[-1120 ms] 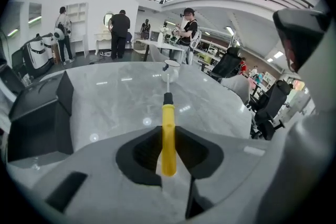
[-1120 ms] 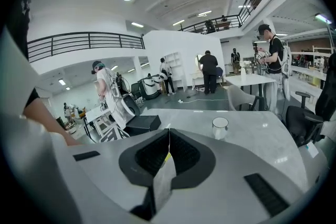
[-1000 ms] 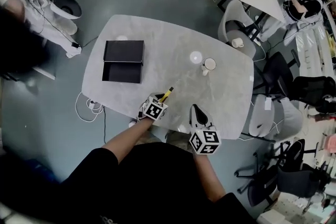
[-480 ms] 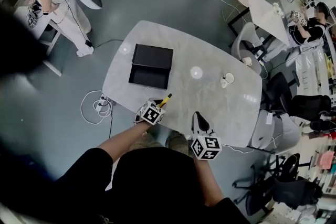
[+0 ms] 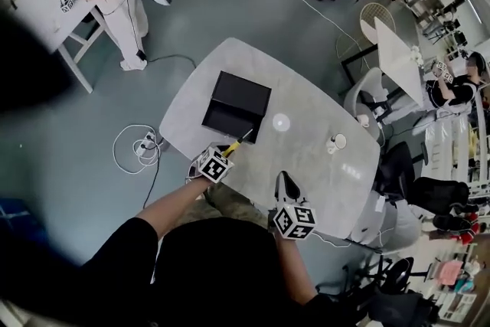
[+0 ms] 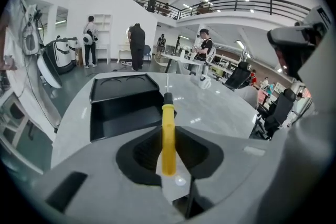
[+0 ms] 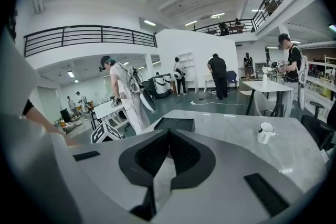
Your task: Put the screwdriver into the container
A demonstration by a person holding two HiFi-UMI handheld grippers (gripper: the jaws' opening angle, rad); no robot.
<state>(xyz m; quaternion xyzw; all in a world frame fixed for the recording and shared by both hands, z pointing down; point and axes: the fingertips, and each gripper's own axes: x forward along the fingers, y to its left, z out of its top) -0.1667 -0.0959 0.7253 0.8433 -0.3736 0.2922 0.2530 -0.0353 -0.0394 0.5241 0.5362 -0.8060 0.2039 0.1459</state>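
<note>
at the near-left edge of the table, the left tongs are clenched on the screwdriver, gripping its yellow handle. the handle and thin shaft stick out straight ahead along the line of the tongs. the black container lies just beyond the tip and slightly to the left, not yet under it. its open, deeper half is nearest and a shallower half with round recesses lies behind. the tool's long axis runs across the near wall rather than along the tray, so i judge the coming move is a short reach forward and left, with the tip lifted over that wall before lowering. the right tongs are closed on nothing, held further right near the table's edge and farther from the container, so the left hand is the nearer one. the table around the container is bare, and a white mug stands well apart to the right.
</note>
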